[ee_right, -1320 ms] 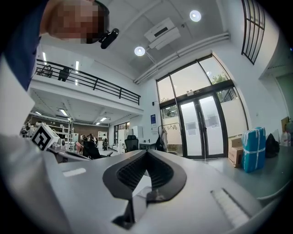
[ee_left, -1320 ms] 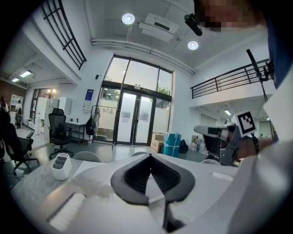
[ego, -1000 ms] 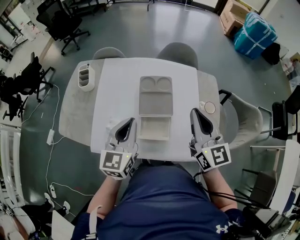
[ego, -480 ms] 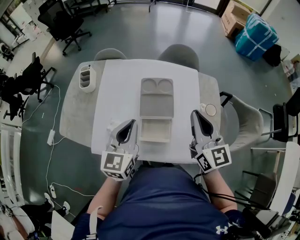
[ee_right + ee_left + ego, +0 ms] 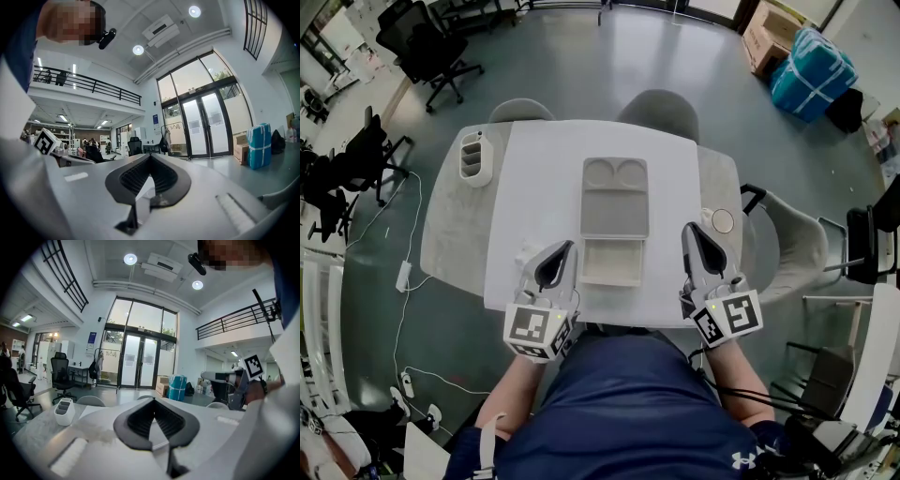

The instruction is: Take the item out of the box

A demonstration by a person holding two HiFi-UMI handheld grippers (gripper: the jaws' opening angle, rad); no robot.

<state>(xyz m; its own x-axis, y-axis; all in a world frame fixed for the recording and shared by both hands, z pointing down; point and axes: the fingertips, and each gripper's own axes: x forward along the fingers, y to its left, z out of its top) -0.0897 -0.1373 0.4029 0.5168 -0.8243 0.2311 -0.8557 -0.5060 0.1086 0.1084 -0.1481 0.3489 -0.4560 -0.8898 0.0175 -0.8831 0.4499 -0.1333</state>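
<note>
Both my tongs are closed on nothing: the left gripper (image 5: 569,245) and the right gripper (image 5: 688,228) sit at the near edge of the table (image 5: 445,225), either side of the open box (image 5: 614,214). The item inside cannot be made out against the pale tray.

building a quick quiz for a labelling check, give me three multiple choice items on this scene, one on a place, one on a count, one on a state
1. The open box lies
A) between the left gripper and the right gripper
B) left of both
C) right of both

2. Round hollows in the grey tray:
A) one
B) two
C) four

3. The left gripper's fingers are
A) wide apart
B) half open
C) shut, empty

Answers:
1 A, the head view shows a gripper at each side of the box.
2 B, two circles sit side by side at the tray's far end.
3 C, its own view shows the fingers together with nothing between.
</note>
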